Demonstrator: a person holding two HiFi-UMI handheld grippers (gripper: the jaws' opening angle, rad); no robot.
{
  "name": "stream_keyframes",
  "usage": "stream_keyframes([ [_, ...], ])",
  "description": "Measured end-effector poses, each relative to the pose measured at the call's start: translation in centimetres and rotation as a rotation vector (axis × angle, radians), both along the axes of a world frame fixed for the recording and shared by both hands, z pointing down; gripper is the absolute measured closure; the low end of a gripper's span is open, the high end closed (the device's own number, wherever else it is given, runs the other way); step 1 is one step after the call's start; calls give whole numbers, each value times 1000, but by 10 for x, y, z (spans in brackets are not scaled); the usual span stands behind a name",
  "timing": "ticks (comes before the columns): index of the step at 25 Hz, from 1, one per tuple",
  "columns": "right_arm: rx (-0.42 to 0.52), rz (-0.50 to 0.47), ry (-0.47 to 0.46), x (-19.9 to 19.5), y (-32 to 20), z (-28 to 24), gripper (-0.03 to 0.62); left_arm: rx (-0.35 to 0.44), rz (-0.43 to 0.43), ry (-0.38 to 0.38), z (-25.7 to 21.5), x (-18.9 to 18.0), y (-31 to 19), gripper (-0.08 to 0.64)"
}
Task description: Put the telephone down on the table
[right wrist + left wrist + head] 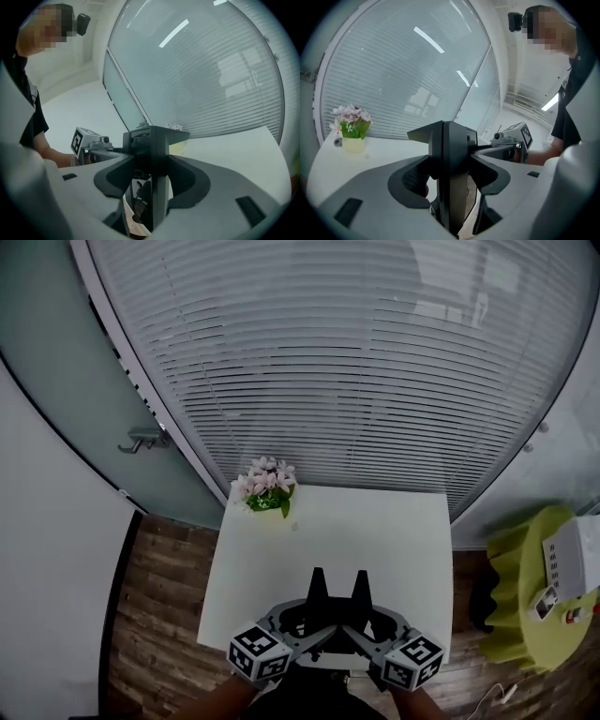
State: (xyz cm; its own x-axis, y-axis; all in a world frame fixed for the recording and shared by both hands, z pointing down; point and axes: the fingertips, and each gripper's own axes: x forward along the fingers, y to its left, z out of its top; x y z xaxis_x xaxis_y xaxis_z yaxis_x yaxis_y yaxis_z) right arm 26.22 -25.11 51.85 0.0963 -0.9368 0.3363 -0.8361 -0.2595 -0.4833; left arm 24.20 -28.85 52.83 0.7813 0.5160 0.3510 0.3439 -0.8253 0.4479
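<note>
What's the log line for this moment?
left gripper: shut, empty | right gripper: shut, empty | both above table near edge

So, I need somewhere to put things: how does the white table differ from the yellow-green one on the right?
The white table is square-cornered, the yellow-green table round. The white table bears only a flower pot at its far left corner; the yellow-green table carries papers and boxes. Both stand on wood flooring.
</note>
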Motion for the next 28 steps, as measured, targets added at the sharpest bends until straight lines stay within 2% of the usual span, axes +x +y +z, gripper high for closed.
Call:
stream_keyframes([
  [14, -139, 34, -161, 65, -45, 107, 359, -144, 30, -178, 112, 64, -45, 293],
  [21, -188, 50, -248, 91, -56, 155, 359, -173, 54, -261, 159, 91, -56, 293],
  [28, -223, 56, -293, 109, -61, 188, 359, -204, 63, -324, 194, 108, -60, 293],
])
